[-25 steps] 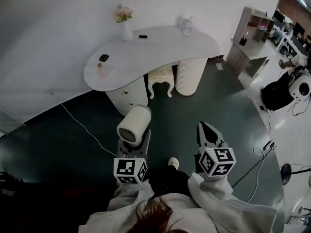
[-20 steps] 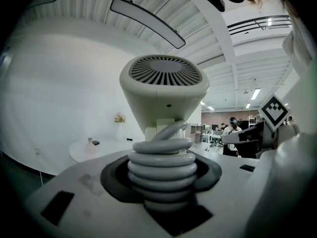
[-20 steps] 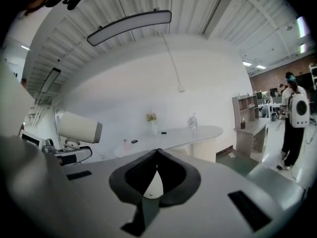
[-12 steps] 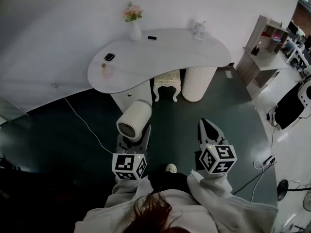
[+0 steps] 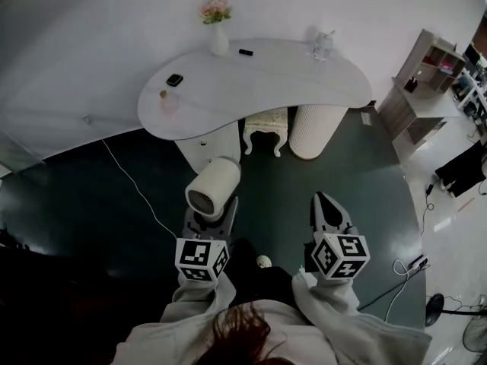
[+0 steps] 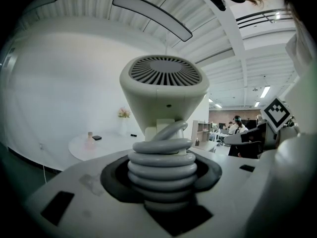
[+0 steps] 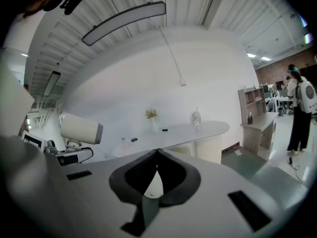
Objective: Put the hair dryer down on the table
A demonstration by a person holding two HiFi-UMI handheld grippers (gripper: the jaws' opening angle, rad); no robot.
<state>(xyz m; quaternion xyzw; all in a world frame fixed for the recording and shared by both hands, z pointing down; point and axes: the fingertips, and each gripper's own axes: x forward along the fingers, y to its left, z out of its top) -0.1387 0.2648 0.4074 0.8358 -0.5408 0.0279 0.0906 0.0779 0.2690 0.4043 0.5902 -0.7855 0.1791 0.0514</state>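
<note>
Nearer than a second ago, the table [image 5: 266,74] lies well ahead of both grippers. The left gripper [image 5: 211,217] still pinches the hair dryer [image 5: 214,190] by its handle, wound with its cord [image 6: 161,157], barrel just past the jaw tips. Beside it, the right gripper [image 5: 327,207] has its jaws pressed together on nothing.

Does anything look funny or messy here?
Nothing is spilled or broken. One odd bit: the cream plastic hair dryer has its grey cord coiled tightly around it, right where the left gripper holds it.
</note>
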